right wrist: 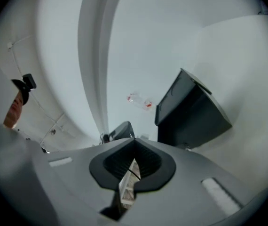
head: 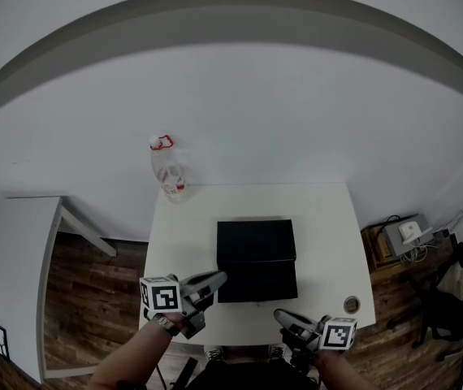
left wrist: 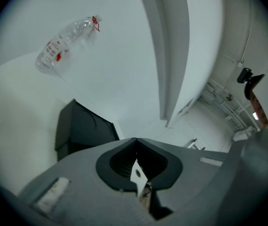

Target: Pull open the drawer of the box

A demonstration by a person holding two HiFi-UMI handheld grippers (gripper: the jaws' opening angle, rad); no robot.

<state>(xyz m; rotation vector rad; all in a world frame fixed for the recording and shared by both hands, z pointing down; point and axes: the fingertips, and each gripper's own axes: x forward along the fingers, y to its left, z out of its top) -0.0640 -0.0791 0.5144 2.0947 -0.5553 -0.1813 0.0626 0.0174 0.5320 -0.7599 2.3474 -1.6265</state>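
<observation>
At the near edge of a white table (head: 329, 218), a person holds a gripper in each hand, both with jaws pressed together and nothing between them. In the left gripper view the left gripper (left wrist: 135, 139) shows its two dark pads meeting at the tip; the right gripper view shows the same of the right gripper (right wrist: 134, 139). Seen from the head view, the left gripper (head: 218, 279) hangs over the table with its tip just beside the near left corner of the box (head: 256, 242), without visibly touching it, its marker cube back toward the left hand (head: 170, 323). The right gripper (head: 282, 316) sits lower, at the table's front edge, pointing up and left toward the box but apart from it. The black box stands at the middle of the table, its dark near face turned to the person; the drawer (head: 256, 283) in that face appears shut. From the left gripper the box (left wrist: 82, 128) lies ahead and to the left; from the right gripper the box (right wrist: 190, 112) lies ahead and to the right. Behind it, at the table's far left corner, a clear plastic bottle (head: 169, 173) with a red cap and label stands upright against the white wall, also caught in both gripper views (left wrist: 61, 44) (right wrist: 140, 101). A small round object (head: 351, 304) rests near the table's front right corner. A second white table (head: 12, 258) stands to the left on the wood floor (head: 85, 299), and a grey device with cables (head: 406, 234) sits to the right.
</observation>
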